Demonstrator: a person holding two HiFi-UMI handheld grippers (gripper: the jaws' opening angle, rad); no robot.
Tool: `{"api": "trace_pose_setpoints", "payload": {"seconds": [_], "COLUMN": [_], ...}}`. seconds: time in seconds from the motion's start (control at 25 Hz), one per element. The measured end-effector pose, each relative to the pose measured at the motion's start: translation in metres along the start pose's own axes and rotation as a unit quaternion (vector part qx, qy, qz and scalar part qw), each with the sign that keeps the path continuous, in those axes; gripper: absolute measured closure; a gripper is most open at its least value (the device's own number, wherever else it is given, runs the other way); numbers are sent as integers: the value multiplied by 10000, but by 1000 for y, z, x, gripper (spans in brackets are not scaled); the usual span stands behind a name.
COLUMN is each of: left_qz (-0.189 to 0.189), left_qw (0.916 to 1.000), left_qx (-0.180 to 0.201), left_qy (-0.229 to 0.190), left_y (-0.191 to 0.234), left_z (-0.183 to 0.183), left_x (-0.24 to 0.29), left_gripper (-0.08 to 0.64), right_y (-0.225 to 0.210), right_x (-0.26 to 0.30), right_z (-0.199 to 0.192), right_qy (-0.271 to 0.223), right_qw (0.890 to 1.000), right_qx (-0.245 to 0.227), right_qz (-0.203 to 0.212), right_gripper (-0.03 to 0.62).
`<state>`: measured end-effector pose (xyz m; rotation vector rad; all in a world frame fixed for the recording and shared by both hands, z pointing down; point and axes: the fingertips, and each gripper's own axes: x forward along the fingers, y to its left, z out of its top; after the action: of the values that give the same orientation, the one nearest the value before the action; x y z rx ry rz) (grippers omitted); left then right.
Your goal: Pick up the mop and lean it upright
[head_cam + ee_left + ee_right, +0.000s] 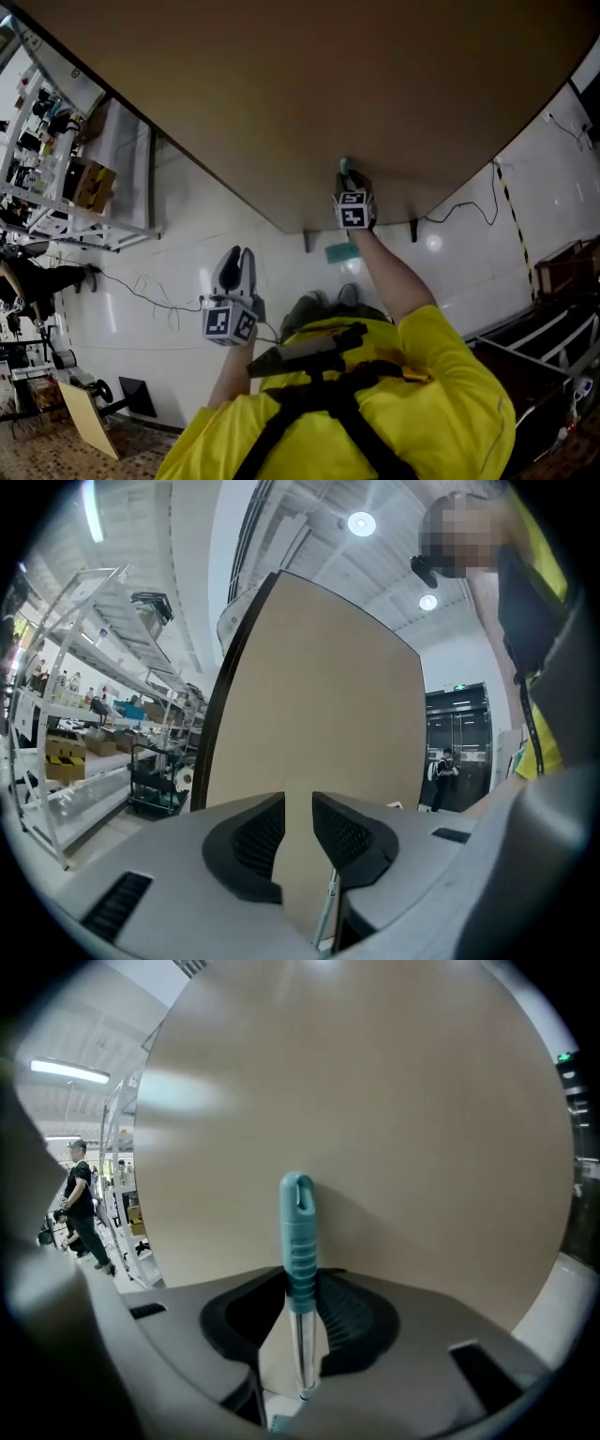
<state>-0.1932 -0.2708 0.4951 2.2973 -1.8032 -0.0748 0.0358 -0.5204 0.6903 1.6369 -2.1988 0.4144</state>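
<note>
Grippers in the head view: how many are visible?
2. The left gripper is lower left of centre; the right gripper is at the edge of the board, mop handle between its jaws.

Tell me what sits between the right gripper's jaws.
The teal mop handle stands upright between them, pinched by the right gripper, with the tan board behind. The right gripper view shows this.

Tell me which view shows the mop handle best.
Right gripper view: the mop handle stands upright between the jaws, clear against the tan board. Head view shows only its teal tip; left gripper view, at most a thin sliver.
</note>
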Motion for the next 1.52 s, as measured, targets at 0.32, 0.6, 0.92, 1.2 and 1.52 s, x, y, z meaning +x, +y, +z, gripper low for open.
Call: {"api": "trace_pose_setpoints", "payload": {"seconds": [0.32, 0.6, 0.92, 1.2, 1.52], "left_qz": [-6, -196, -362, -513, -739], "left_qw": [9999, 9998, 9990, 9977, 9961], "left_qx": [62, 30, 147, 188, 214], "left_qy": [-87, -92, -211, -402, -432], "left_y": [-3, -15, -16, -29, -47], "left_z": [5, -3, 19, 50, 56], "left_x": [15, 29, 47, 61, 63], "left_gripper": [465, 465, 465, 466, 491], "right_y": [-20, -28, -22, -20, -21], "right_x": [-43, -197, -327, -362, -376], "right_z": [-7, 26, 188, 246, 251], "right_qy": [-253, -1215, -2803, -3294, -3199], "right_qw": [9997, 9914, 9518, 9307, 9319], "right_qx": [-1, -153, -251, -152, -137], "right_qz": [-28, 458, 1221, 1580, 1703], "right_gripper": [488, 488, 491, 491, 491]}}
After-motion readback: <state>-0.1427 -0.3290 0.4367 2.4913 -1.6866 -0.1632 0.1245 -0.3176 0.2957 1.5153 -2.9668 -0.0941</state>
